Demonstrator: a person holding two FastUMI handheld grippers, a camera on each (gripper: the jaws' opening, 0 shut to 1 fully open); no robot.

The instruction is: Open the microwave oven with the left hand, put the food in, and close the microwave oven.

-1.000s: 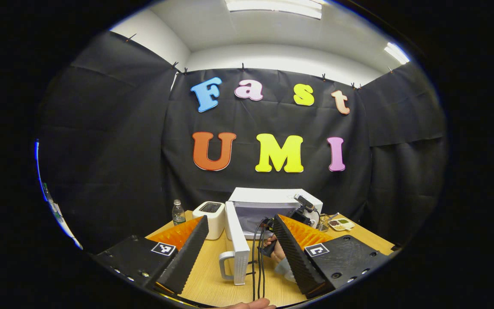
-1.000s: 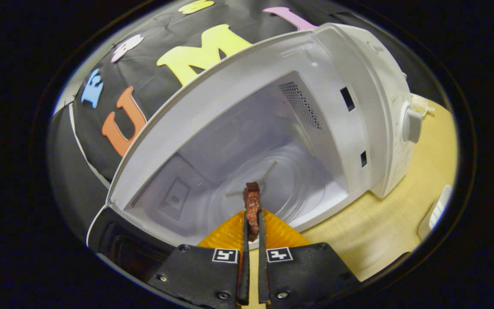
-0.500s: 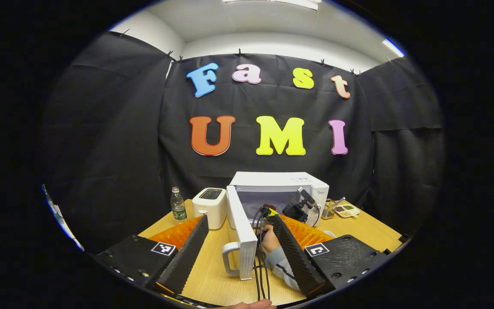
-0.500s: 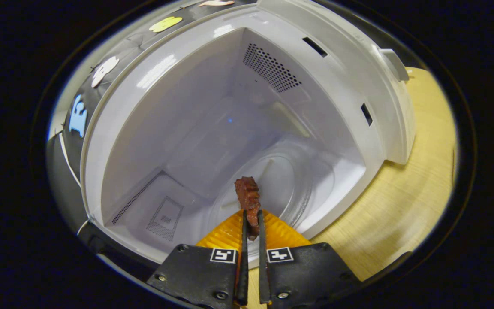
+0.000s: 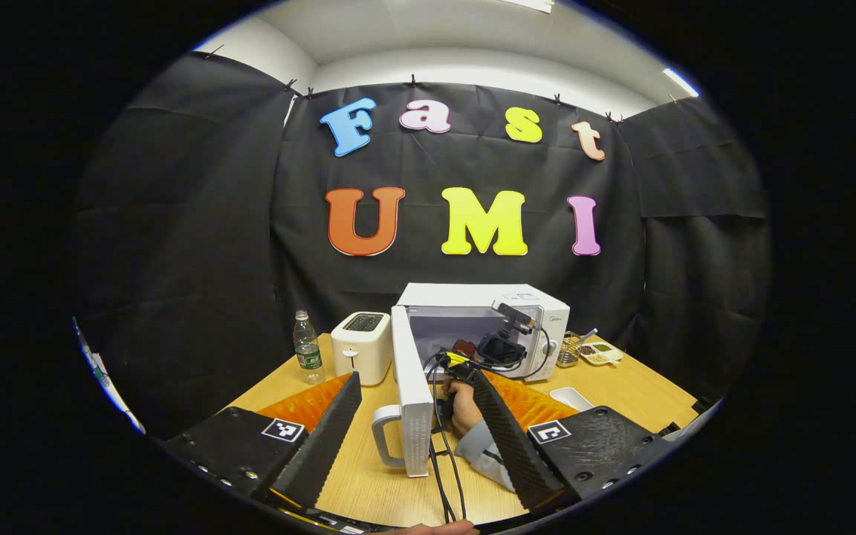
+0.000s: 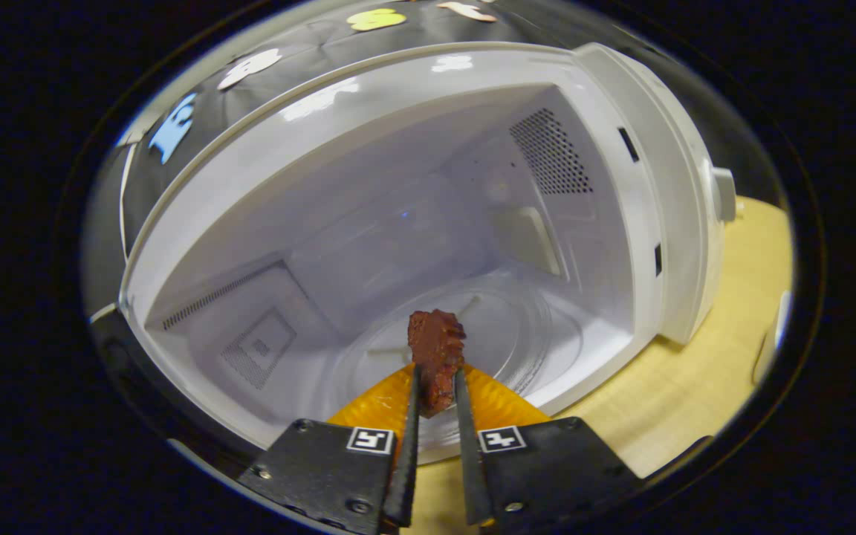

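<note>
The right tongs [image 6: 435,371] clamped one meat piece [image 6: 435,349] inside one open microwave [image 6: 666,223]; the left tongs [image 5: 417,386] stood apart.

No legible word, brand or number on any object. On the left gripper [image 5: 414,377], two square black-and-white coded markers [image 5: 283,429], one at the base of each finger; patterns, not letters. Same on the right gripper [image 6: 437,370]: a pair of coded squares [image 6: 369,440] side by side at the finger bases. Faint small print on the top of the microwave oven [image 5: 472,296], too small to read. Green label on the water bottle [image 5: 307,357], likewise unreadable.
</note>
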